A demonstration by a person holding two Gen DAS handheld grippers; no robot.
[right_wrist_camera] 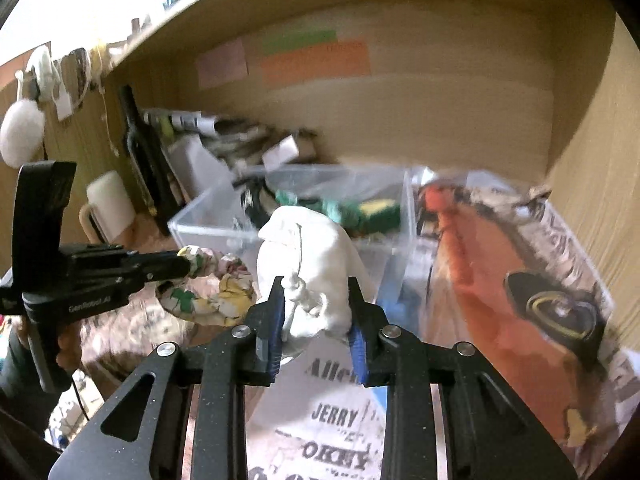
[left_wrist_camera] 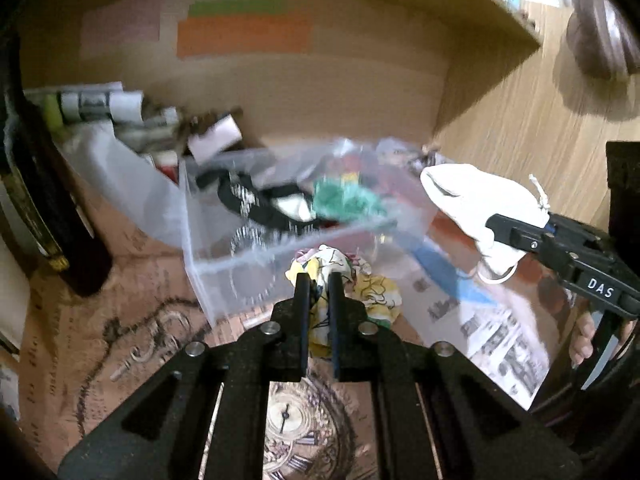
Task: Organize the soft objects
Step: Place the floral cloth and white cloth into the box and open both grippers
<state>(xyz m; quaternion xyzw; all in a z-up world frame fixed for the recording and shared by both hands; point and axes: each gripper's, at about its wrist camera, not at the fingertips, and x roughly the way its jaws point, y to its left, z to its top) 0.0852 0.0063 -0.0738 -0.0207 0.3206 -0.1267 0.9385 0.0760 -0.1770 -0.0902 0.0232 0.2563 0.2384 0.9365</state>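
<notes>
Left gripper [left_wrist_camera: 319, 280] fingers nearly together, clamped on a floral cloth [left_wrist_camera: 344, 276], pointing forward and level; in the right wrist view it reaches in from the left edge, body horizontal [right_wrist_camera: 182, 266]. Right gripper [right_wrist_camera: 316, 300] jaws set wider, blue-padded fingers [right_wrist_camera: 276, 320] pressing both sides of a white pouch [right_wrist_camera: 308, 256], pouch bulging up between them. In the left wrist view the right gripper [left_wrist_camera: 496, 228] enters from the right, angled up-left, pouch hanging off its tip. Person's fingers [left_wrist_camera: 582, 336] wrapped on the right gripper's handle; a hand [right_wrist_camera: 66, 344] grips the left one's handle, partly hidden. Grippers apart, not touching.
</notes>
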